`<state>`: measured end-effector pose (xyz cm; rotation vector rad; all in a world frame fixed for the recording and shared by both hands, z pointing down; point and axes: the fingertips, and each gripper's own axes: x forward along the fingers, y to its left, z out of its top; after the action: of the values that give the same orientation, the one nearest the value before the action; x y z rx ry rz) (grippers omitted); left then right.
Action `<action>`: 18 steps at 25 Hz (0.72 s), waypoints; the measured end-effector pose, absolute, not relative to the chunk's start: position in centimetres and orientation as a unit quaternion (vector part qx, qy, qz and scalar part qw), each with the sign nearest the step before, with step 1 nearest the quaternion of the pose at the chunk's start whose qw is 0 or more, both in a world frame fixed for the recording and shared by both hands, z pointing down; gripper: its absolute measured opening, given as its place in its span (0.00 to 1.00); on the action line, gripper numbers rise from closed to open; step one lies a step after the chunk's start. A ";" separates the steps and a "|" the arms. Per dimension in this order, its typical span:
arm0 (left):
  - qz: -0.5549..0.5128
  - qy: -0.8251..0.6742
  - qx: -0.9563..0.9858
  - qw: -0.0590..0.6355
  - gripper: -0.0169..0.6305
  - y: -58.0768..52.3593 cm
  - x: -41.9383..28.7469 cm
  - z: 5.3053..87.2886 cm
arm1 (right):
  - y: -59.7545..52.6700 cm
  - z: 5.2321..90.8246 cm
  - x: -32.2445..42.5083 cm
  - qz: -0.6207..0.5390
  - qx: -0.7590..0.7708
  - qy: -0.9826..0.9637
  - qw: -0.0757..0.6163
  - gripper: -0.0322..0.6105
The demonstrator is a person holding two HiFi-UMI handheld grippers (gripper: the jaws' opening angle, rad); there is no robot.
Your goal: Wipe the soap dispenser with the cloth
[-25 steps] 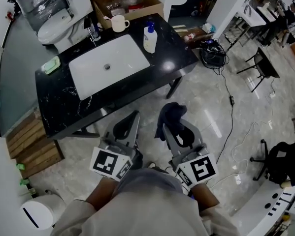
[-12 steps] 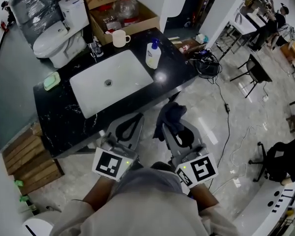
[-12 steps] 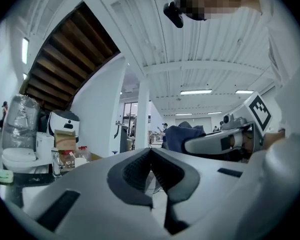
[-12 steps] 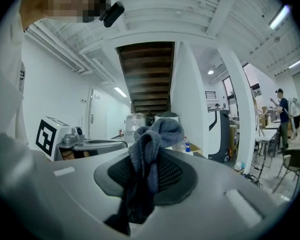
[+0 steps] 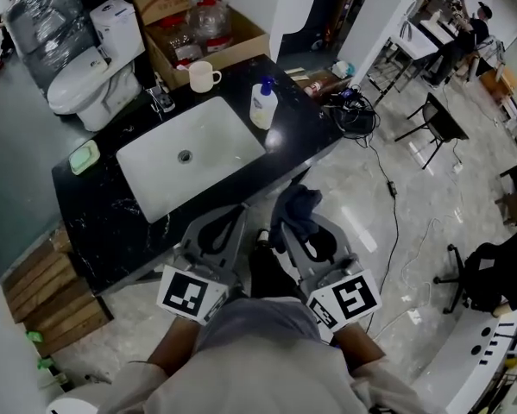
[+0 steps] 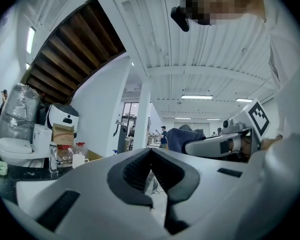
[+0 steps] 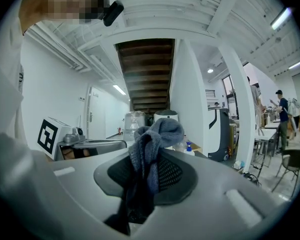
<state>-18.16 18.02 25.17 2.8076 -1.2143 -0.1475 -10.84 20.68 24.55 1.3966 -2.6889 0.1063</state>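
Head view: the person is stepping closer. A second ago both grippers were hanging over open floor; now their tips are reaching the near edge of the black tabletop (image 5: 94, 198). The soap dispenser (image 5: 262, 103) is standing upright beyond the sink's (image 5: 154, 179) right end, well apart from both grippers, so I'd say the approach is under way and wiping has not begun. The right gripper (image 5: 303, 222) is carrying the dark cloth (image 5: 298, 205) bunched at its tips; the left gripper (image 5: 236, 214) is carrying nothing.

Left gripper view: the left gripper (image 6: 151, 152) is pointing level with its jaws pressed together and nothing between them. The cloth (image 6: 182, 138) is showing off to its right.

Right gripper view: the right gripper (image 7: 148, 176) is clamping the cloth (image 7: 152, 146), which is bulging up over the pads. The soap dispenser (image 7: 189, 147) is peeking out just right of the cloth – far ahead, its blue pump showing.
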 end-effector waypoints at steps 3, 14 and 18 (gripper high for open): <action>-0.048 -0.396 0.916 0.048 0.04 17.1 -18.3 25.4 | 19.5 24.7 -11.1 0.036 0.455 -0.888 0.054 0.18; -0.031 -0.385 0.919 0.079 0.04 11.5 -17.2 26.2 | 13.7 25.2 -10.0 0.046 0.449 -0.891 0.051 0.18; -0.019 -0.386 0.919 0.081 0.04 9.0 -16.3 26.6 | 11.1 25.4 -9.0 0.052 0.447 -0.892 0.047 0.18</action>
<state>-16.25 9.02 26.60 2.7468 -1.1545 -0.0577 -8.97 11.12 25.35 1.3638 -2.7212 0.1572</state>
